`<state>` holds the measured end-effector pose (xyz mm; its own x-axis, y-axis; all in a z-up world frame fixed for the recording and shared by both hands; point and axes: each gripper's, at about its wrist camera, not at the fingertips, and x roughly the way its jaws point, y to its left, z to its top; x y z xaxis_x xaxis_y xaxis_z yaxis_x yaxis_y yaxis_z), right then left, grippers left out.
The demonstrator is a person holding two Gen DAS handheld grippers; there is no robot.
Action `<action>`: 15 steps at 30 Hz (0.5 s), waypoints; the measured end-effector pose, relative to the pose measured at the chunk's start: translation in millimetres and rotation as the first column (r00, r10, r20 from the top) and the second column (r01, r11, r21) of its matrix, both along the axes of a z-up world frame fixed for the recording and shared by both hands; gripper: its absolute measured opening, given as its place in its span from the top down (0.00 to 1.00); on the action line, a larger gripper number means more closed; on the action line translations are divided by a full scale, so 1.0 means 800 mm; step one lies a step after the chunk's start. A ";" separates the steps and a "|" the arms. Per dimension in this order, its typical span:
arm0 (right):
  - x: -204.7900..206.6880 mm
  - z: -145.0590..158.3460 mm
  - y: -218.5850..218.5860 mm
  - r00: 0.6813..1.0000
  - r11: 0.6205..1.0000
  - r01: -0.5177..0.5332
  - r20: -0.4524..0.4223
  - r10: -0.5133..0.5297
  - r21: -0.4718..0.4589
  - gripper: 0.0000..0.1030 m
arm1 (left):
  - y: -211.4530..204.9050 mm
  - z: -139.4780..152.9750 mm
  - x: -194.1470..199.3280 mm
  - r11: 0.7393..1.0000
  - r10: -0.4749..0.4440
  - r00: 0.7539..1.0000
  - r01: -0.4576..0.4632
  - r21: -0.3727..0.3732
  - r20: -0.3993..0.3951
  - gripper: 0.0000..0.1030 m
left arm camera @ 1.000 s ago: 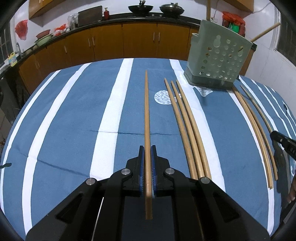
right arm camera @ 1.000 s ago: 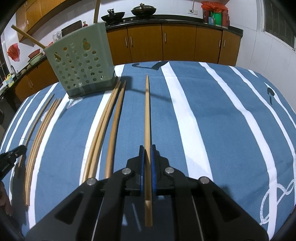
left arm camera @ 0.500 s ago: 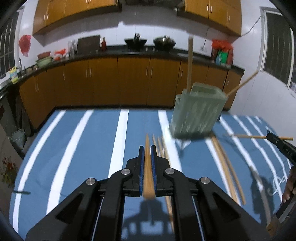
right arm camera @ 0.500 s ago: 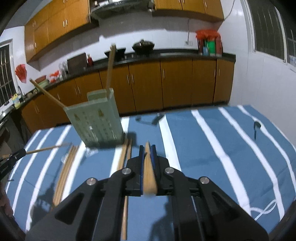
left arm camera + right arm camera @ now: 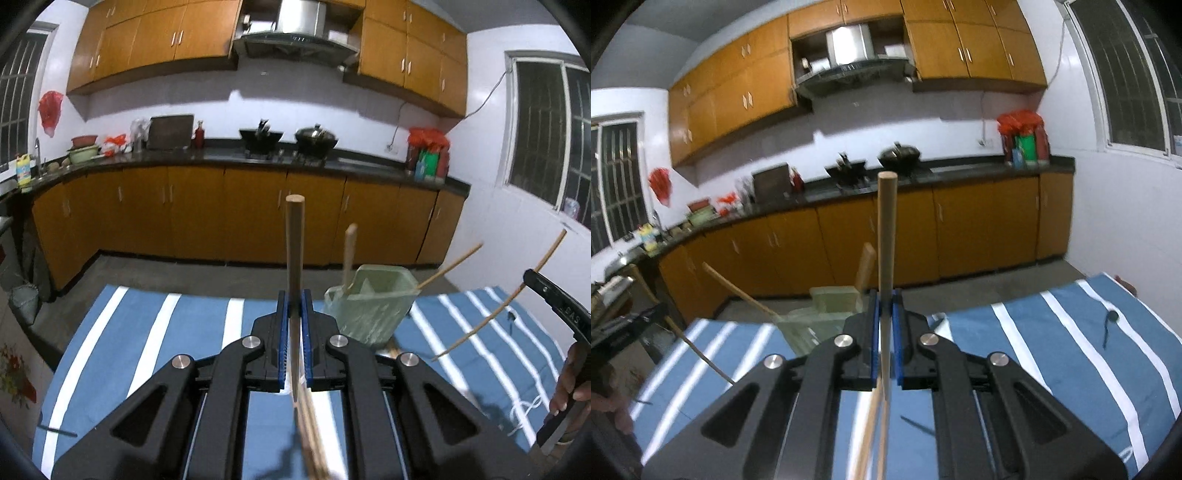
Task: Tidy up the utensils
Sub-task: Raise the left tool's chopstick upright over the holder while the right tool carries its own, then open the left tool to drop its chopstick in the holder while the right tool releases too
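My left gripper (image 5: 294, 306) is shut on a wooden chopstick (image 5: 294, 251) that points up and forward, lifted above the table. My right gripper (image 5: 885, 306) is shut on another wooden chopstick (image 5: 886, 236), also tilted up. The pale green perforated utensil holder (image 5: 371, 302) stands on the blue striped tablecloth (image 5: 147, 332), ahead and right of the left gripper, with two chopsticks standing in it. In the right wrist view the holder (image 5: 831, 306) is just left of the jaws. The right gripper (image 5: 554, 295) with its chopstick (image 5: 495, 314) shows in the left wrist view.
Loose chopsticks (image 5: 314, 435) lie on the cloth under the left gripper. A small dark object (image 5: 1110, 321) lies on the cloth at right. Wooden kitchen cabinets (image 5: 184, 214) and a dark counter with woks stand behind the table. The left gripper's hand is at the left edge (image 5: 613, 332).
Both grippers have lifted their chopsticks off the table and tilted upward. The views have swung from the tabletop up to the kitchen wall, with the holder now lower and closer.
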<state>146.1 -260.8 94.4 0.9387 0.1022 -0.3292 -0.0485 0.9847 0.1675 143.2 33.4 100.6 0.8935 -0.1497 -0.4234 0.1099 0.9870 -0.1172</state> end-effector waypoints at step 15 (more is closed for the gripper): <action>0.047 0.066 0.030 0.979 0.996 -0.052 0.199 0.038 0.069 0.92 | -0.066 0.077 0.035 0.996 -0.010 0.965 0.033 -0.080 0.264 0.93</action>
